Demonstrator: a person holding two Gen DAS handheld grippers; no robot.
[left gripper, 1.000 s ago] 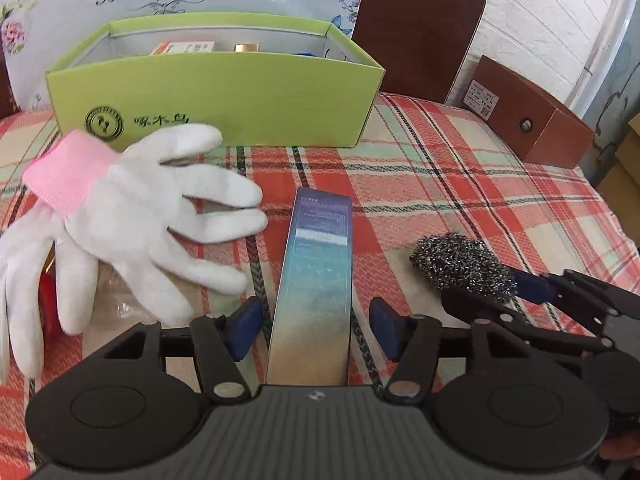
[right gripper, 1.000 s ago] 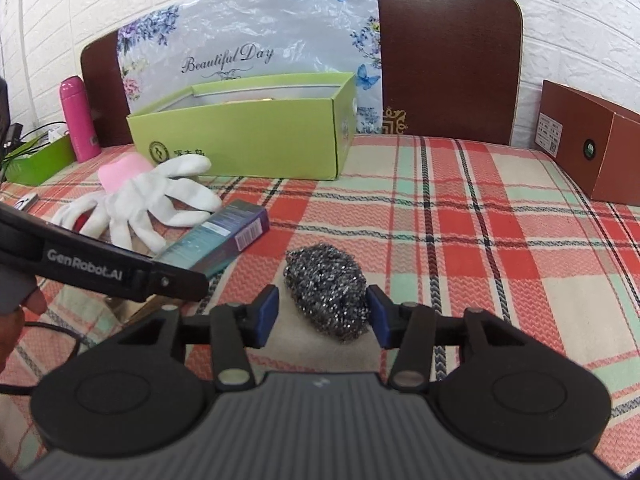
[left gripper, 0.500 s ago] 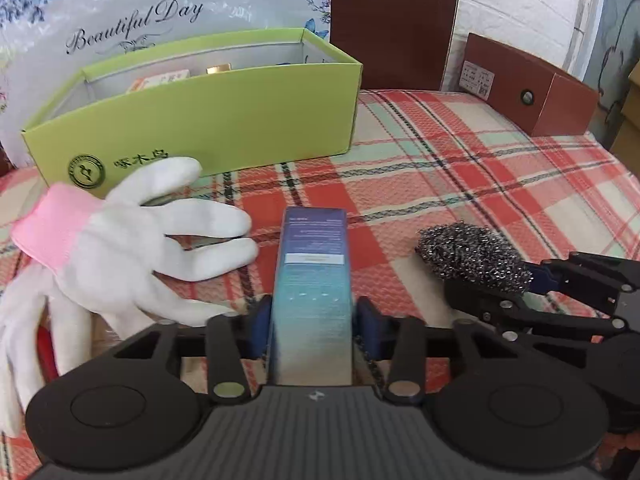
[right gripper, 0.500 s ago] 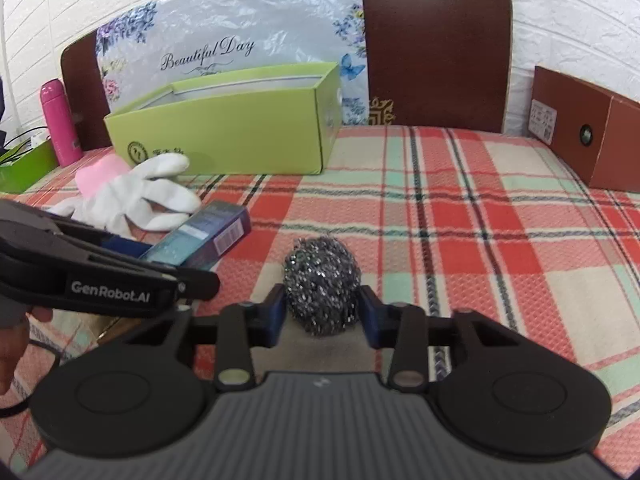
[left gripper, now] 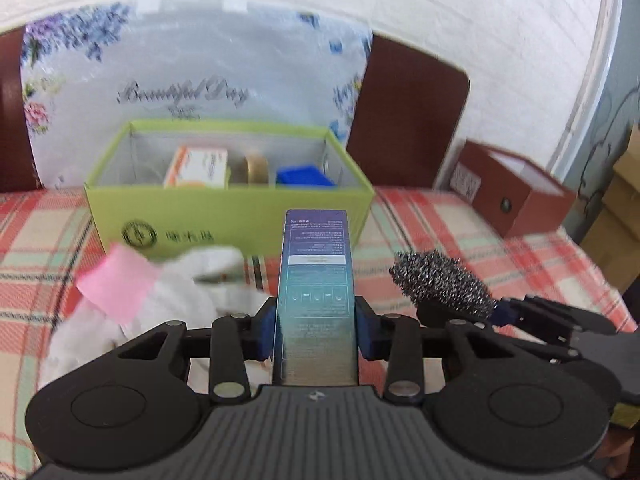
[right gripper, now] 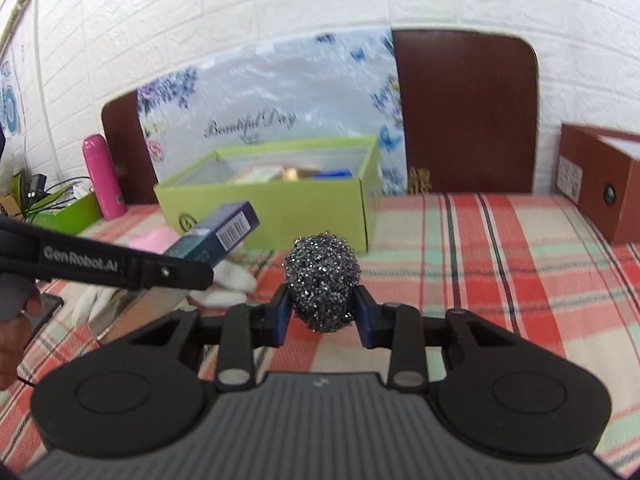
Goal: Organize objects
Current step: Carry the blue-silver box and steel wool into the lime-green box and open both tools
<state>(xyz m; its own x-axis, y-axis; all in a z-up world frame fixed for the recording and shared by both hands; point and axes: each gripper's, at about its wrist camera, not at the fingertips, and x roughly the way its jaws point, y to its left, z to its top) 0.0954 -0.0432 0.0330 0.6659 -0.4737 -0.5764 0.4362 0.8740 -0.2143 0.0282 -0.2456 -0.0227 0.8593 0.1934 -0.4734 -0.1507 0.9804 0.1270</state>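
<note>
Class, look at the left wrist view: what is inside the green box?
Inside the green box show an orange-and-white carton, a gold roll and something blue. The box's front wall hides their lower parts and the floor.

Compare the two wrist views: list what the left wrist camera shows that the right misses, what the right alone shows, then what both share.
Left wrist only: the printed top face of the blue carton clamped in the left gripper, and a clear look down at the orange-and-white packet inside the green box.

Right wrist only: a pink bottle beside a green tray, and the carton's barcode end.

Both: the green box, the steel wool ball held by the right gripper, white gloves, the brown box, the plaid cloth.
</note>
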